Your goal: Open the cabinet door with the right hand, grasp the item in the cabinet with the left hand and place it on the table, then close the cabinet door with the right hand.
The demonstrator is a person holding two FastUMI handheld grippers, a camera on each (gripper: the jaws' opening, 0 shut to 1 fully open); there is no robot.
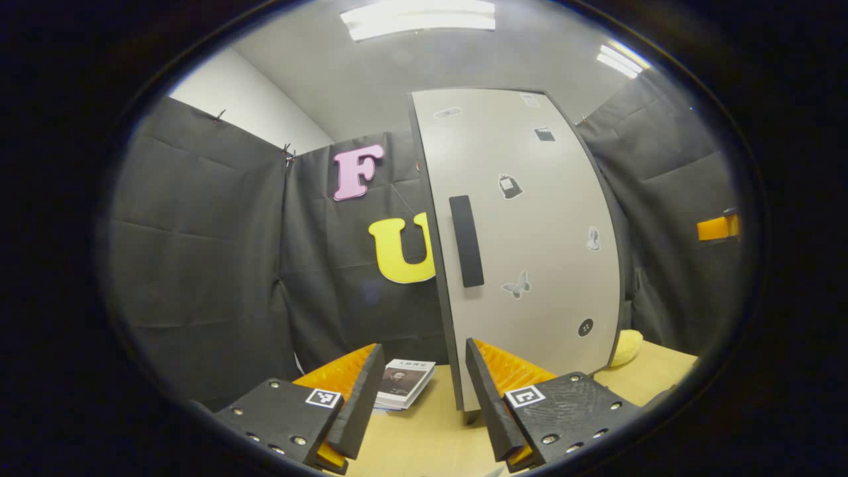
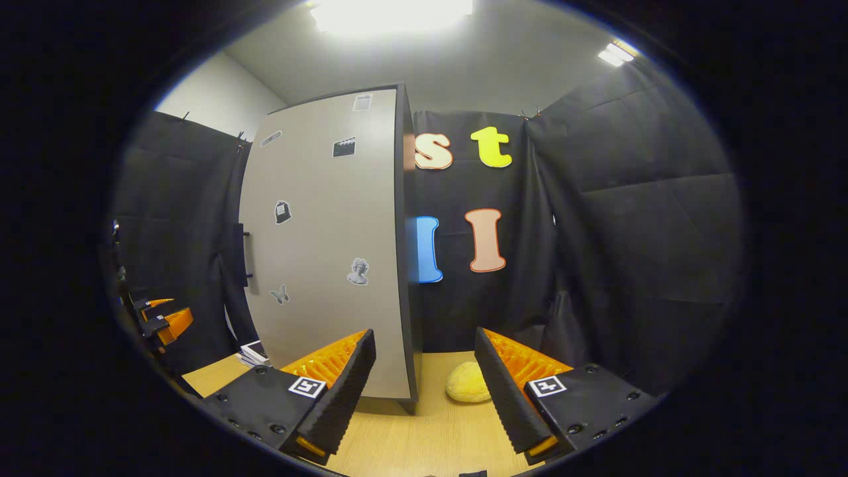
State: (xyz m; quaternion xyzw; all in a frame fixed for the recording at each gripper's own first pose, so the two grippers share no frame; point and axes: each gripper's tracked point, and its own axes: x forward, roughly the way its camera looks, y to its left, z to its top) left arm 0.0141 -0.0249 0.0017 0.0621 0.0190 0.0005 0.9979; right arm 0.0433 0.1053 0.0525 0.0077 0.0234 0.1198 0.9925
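Cabinet door (image 1: 530,245): pale panel with small stickers and a dark vertical handle (image 1: 466,241), standing on the worktop (image 1: 424,430); it looks shut in both views. The item inside is hidden behind the door, so you cannot yet say what it is.

Left gripper (image 1: 420,389): fingers apart, holding nothing, pointed at the door's handle edge from in front. Right gripper (image 2: 424,384): fingers apart, holding nothing, facing the door's opposite edge.

Step in hand, as a judgement: the opening step, not yet begun. Your right gripper sits well apart from the handle, which in its own view lies far over on the door's left edge (image 2: 237,255). Your next move calls for carrying the right gripper across to that handle, closing on it and swinging the door out, while the left keeps out of the swing.

View differences: the left gripper view shows the handle face-on and a small stack of books (image 1: 405,383) beside the cabinet. The right gripper view shows a yellow rounded object (image 2: 468,385) on the worktop, near the cabinet's corner, and the other gripper at far left (image 2: 162,318).
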